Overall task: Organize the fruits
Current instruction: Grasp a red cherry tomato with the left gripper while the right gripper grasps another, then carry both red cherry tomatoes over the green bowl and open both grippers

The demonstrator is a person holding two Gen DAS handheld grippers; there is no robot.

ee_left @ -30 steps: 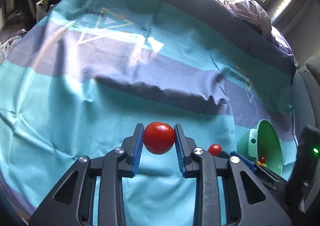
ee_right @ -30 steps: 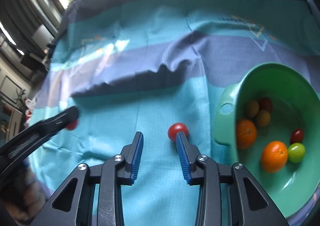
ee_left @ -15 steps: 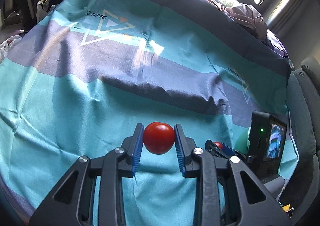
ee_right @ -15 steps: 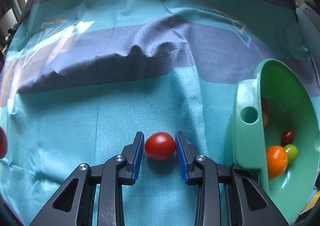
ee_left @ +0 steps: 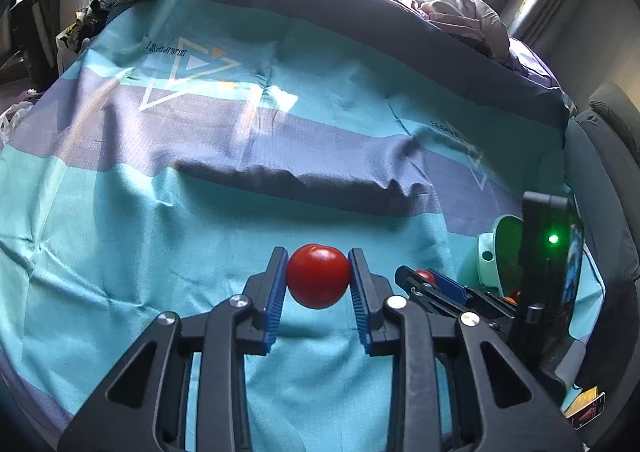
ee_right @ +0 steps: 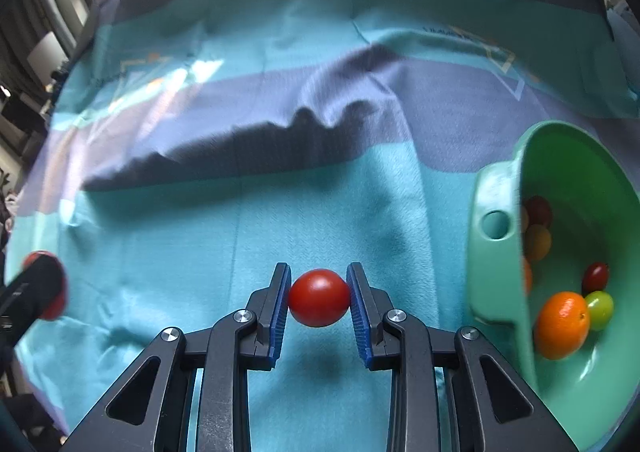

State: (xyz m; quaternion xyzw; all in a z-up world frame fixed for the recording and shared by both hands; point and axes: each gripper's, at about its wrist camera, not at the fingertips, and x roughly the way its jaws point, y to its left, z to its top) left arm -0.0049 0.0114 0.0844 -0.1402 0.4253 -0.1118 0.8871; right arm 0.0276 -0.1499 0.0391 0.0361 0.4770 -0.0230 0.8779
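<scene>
My left gripper (ee_left: 318, 282) is shut on a red tomato (ee_left: 318, 276) and holds it above the teal and purple cloth (ee_left: 200, 192). My right gripper (ee_right: 319, 294) is shut on a second red tomato (ee_right: 319, 297), lifted a little off the cloth, its shadow below it. A green bowl (ee_right: 496, 260) stands to the right of the right gripper, with an orange (ee_right: 562, 324), a green fruit (ee_right: 600, 304), a small red fruit (ee_right: 596, 276) and others inside. In the left wrist view the right gripper (ee_left: 432, 284) and the bowl (ee_left: 486, 252) are at the right. The left gripper (ee_right: 36, 292) shows at the left edge of the right wrist view.
The cloth has a raised fold (ee_left: 300, 176) across its middle. A pile of fabric (ee_left: 460, 18) lies at the far edge under the windows. A grey seat (ee_left: 600, 180) stands to the right of the cloth. A small card (ee_left: 586, 406) lies at the lower right.
My right gripper moved onto the second tomato, closed on it and lifted it slightly. My left gripper kept its tomato and shifted a little.
</scene>
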